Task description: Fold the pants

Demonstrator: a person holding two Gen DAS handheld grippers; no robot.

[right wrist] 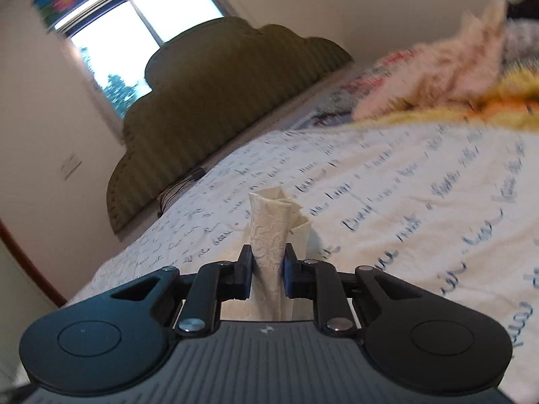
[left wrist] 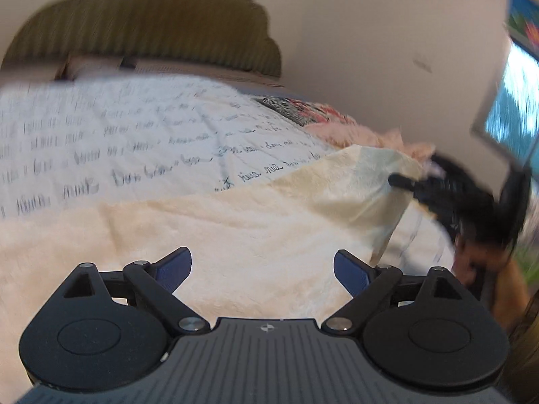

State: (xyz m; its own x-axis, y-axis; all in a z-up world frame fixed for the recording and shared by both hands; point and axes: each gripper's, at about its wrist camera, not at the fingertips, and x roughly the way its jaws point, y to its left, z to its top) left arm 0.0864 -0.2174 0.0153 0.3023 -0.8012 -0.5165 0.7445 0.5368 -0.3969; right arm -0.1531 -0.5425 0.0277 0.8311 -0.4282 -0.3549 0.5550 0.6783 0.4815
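Illegible cursive script on bedsheet (right wrist: pixel 387 195)

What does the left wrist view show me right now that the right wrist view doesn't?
Only the left wrist view: the left claw open over the spread cream pants, nothing between its fingers, and the right claw lifting a pants corner. Only the right wrist view: the right claw shut on a bunched fold of pants, plus a wall switch. Both: the script-printed bedspread, olive headboard, window.
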